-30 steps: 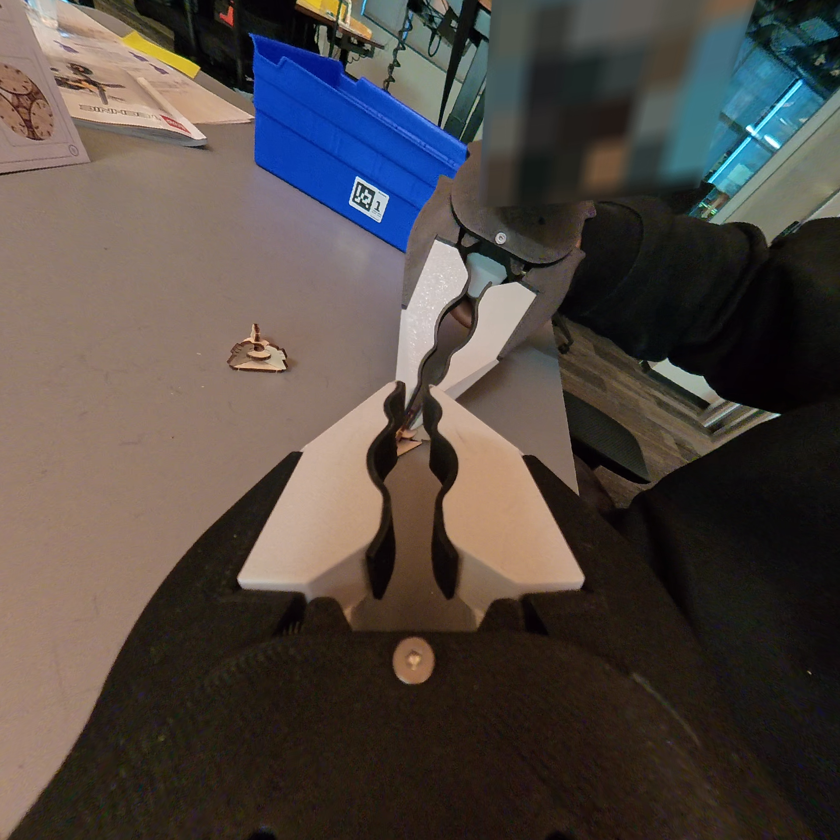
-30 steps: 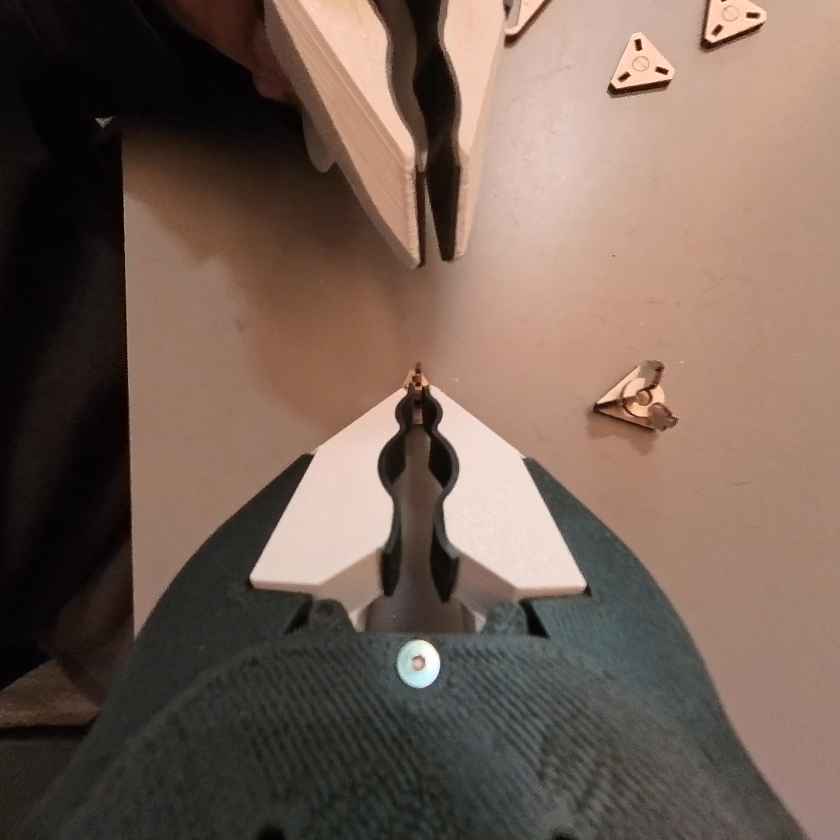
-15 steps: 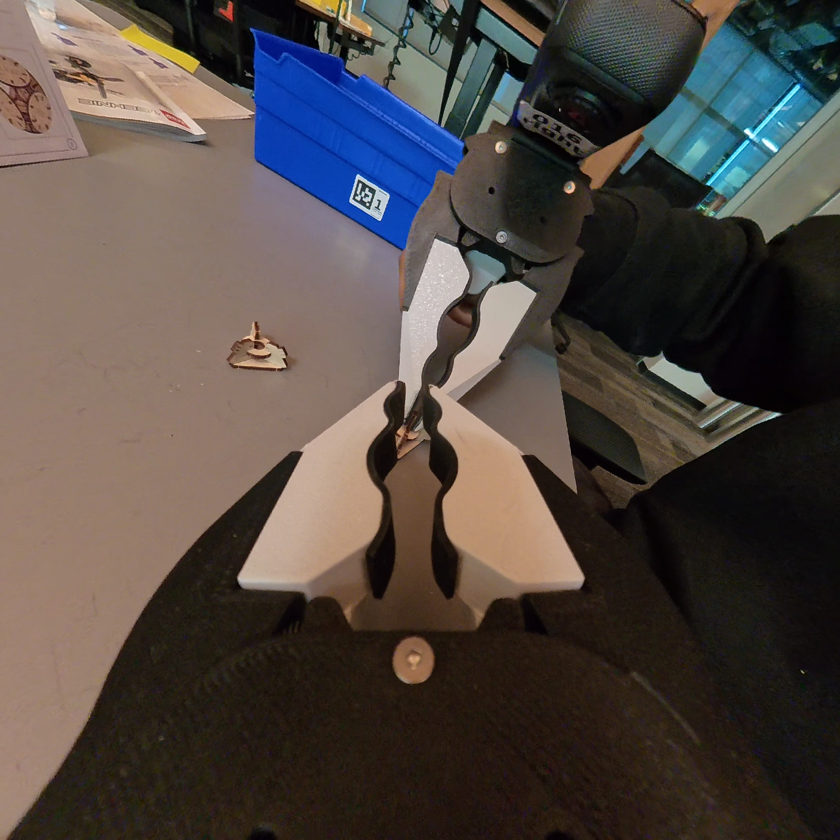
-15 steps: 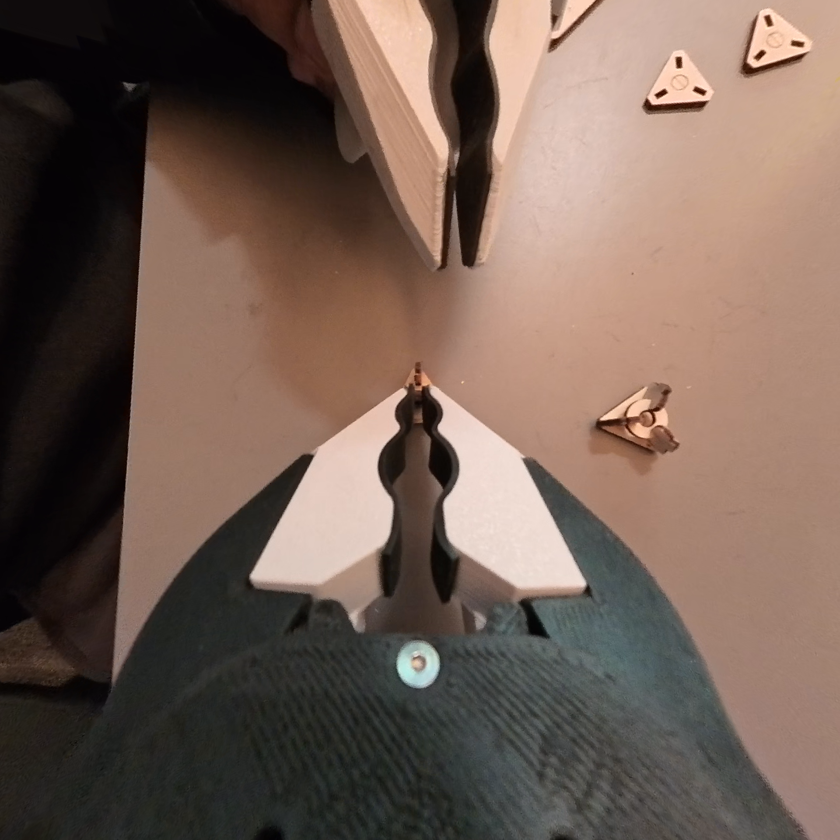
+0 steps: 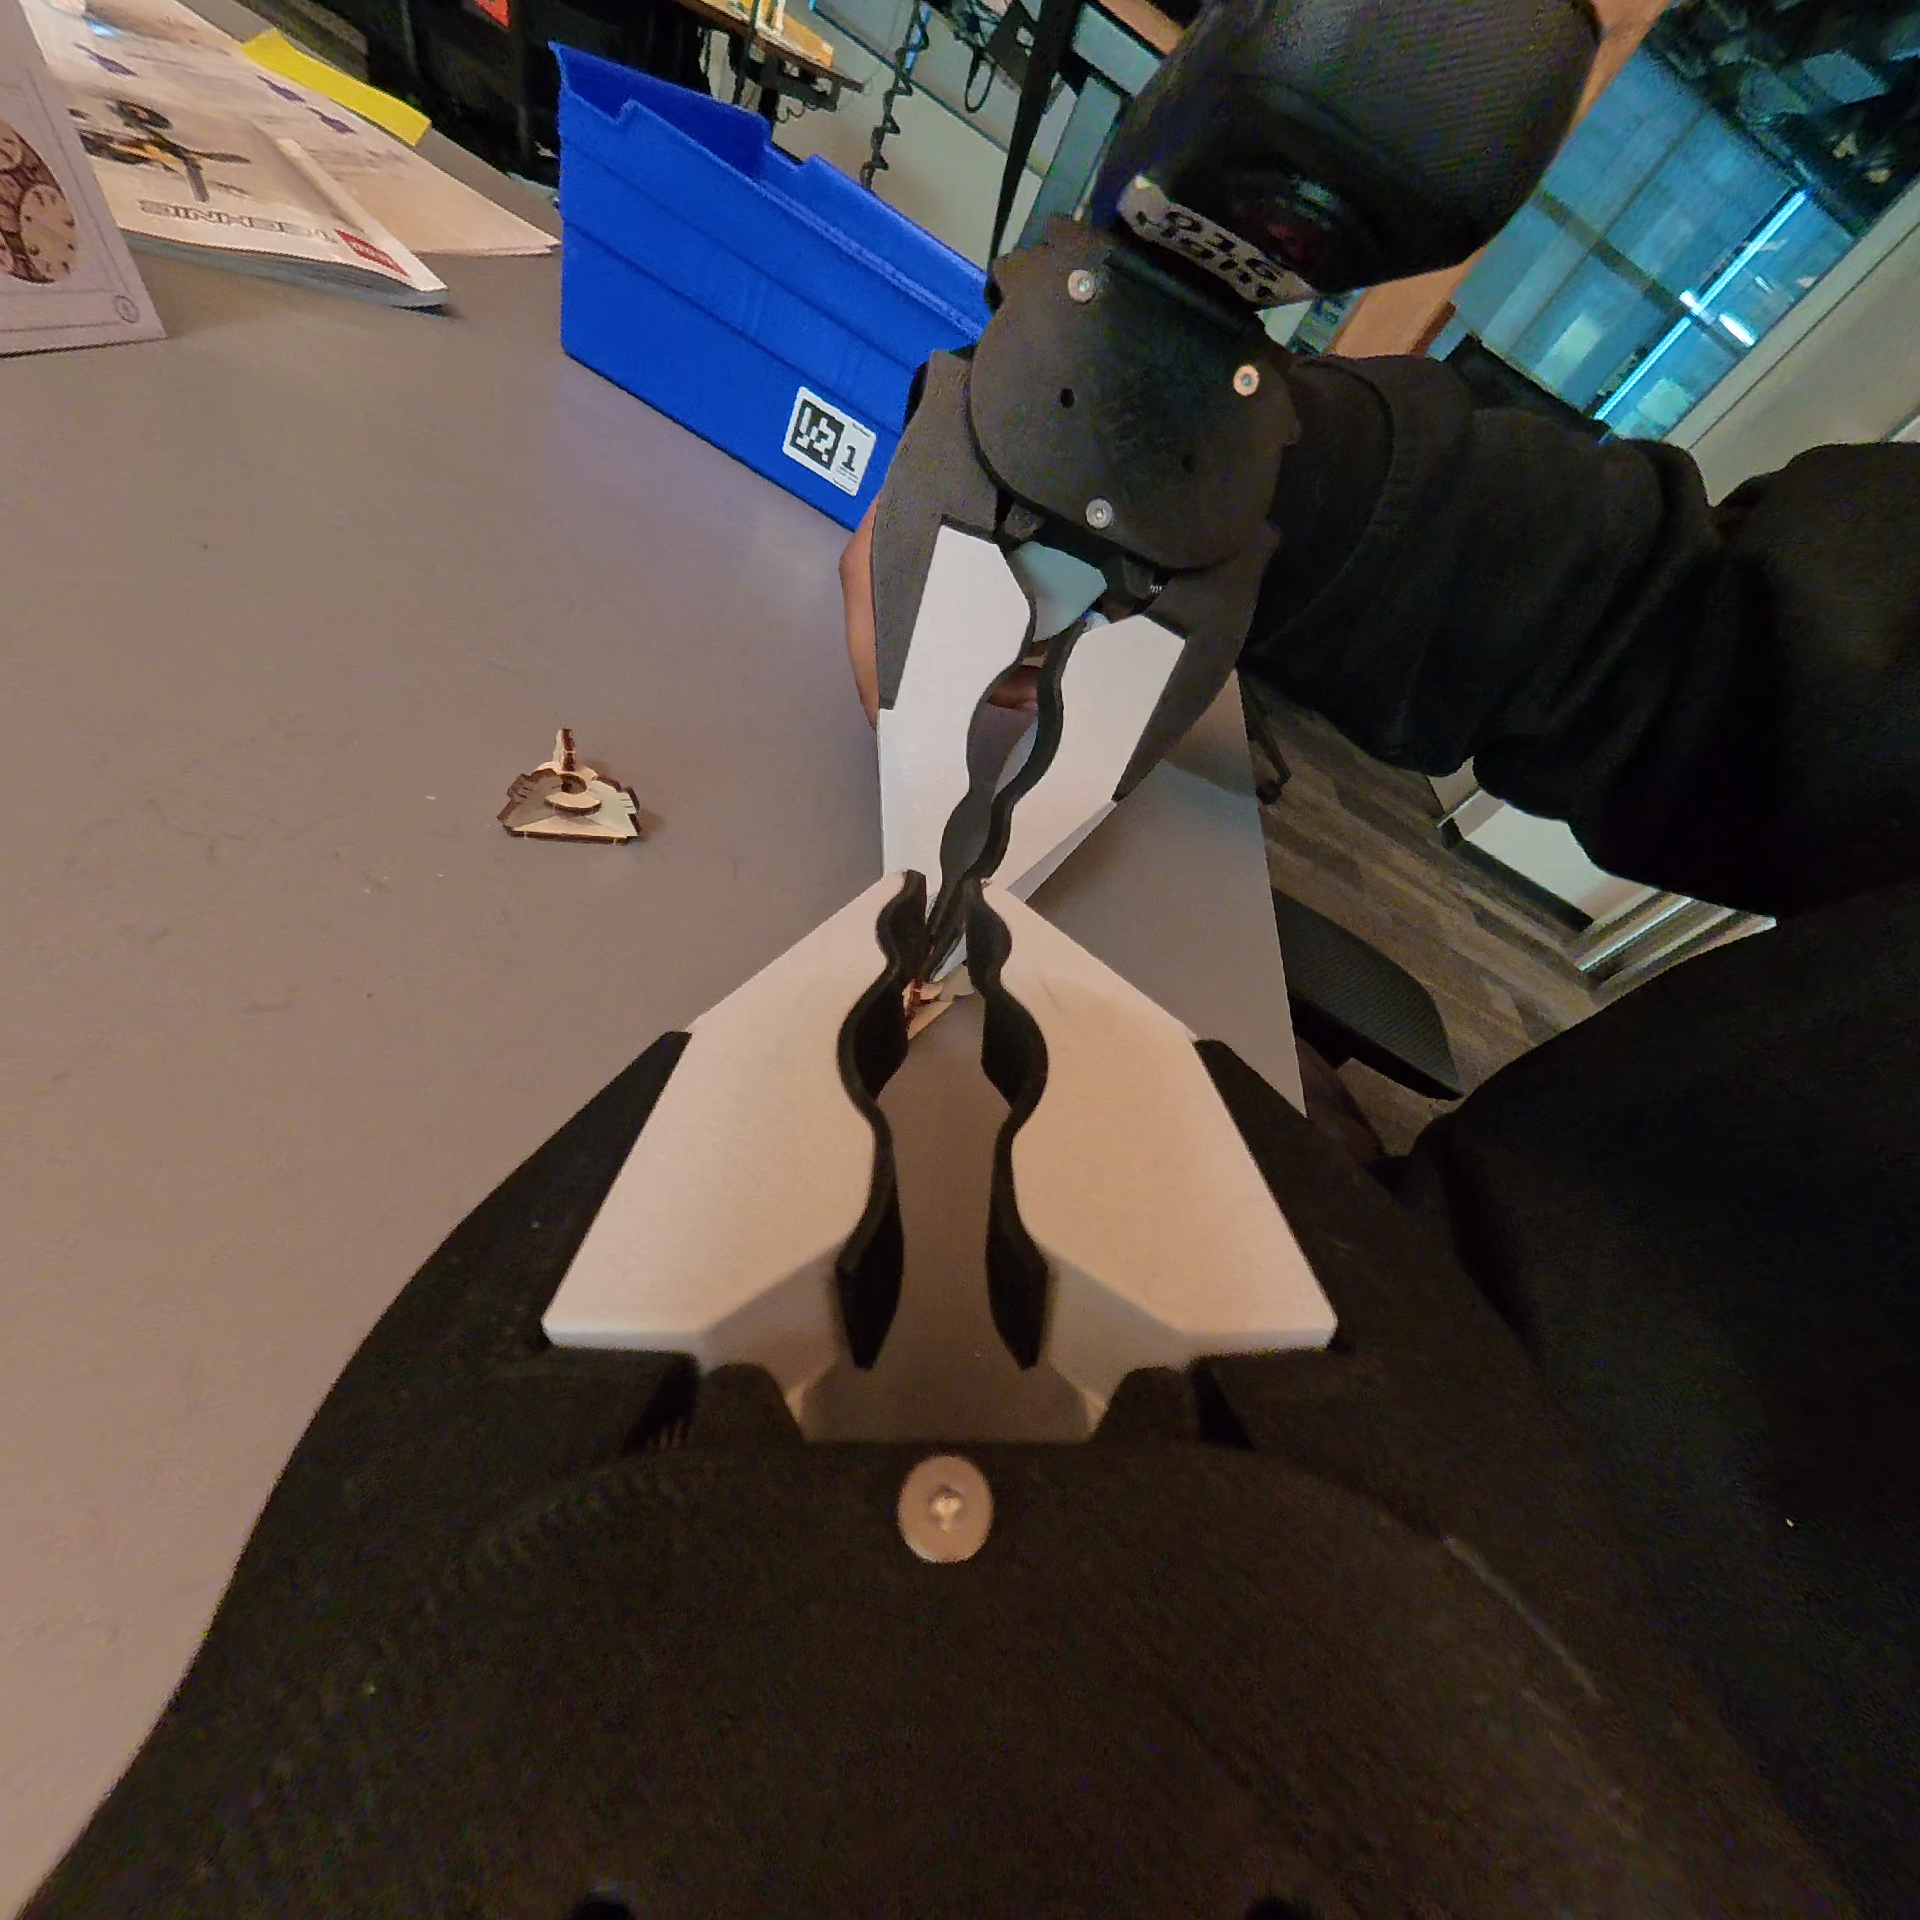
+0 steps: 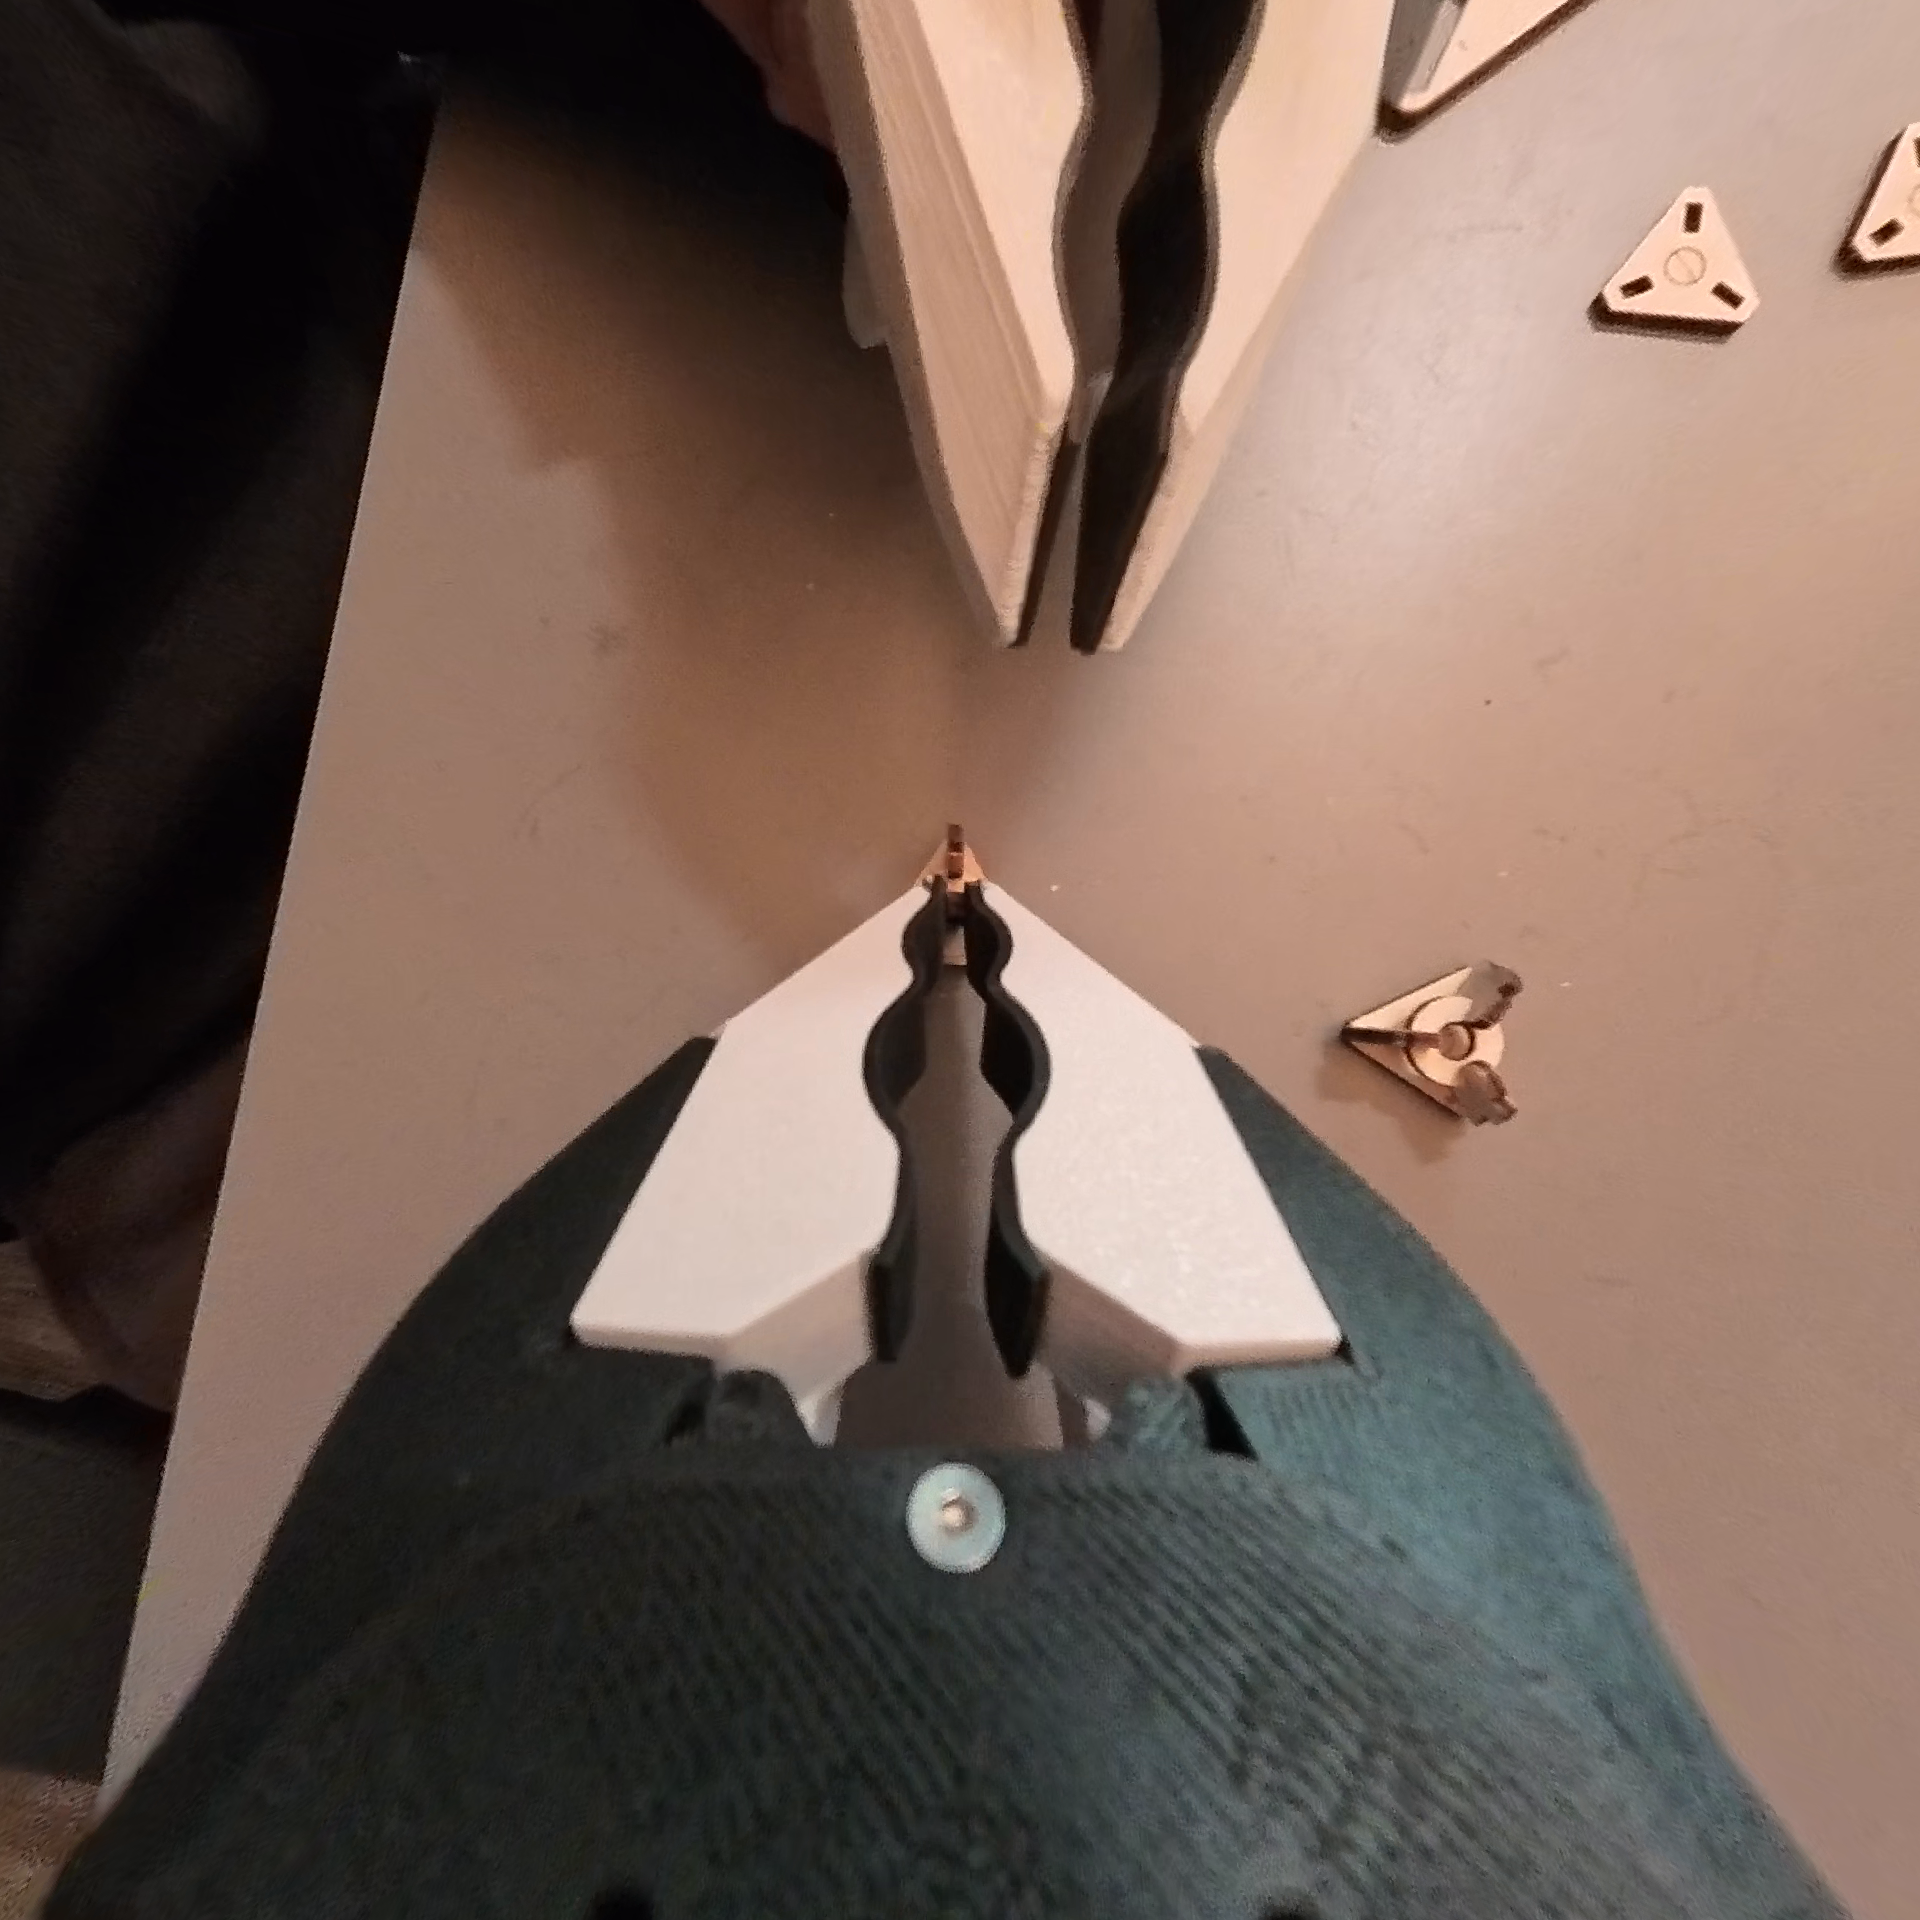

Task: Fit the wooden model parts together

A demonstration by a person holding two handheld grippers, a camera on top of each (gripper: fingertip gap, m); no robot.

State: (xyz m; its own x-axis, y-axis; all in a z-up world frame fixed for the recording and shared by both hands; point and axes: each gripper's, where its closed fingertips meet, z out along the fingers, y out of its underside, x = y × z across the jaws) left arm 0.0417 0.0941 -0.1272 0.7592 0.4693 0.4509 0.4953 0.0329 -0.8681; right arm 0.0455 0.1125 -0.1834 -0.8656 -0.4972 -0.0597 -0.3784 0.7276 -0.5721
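Grey tabletop [image 6: 1558, 623], wooden piece [image 6: 954, 868] at tool [image 6: 954, 906] tip

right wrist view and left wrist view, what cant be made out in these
- Wooden piece in the right gripper, right wrist view: only a tip shows past the fingers; its shape is hidden.
- Left gripper, left wrist view: a wooden bit shows between the fingers; the right gripper's tip hides what touches it.
- Triangle, right wrist view: cut off by the top edge.
- Bin, left wrist view: its inside is hidden by its wall.
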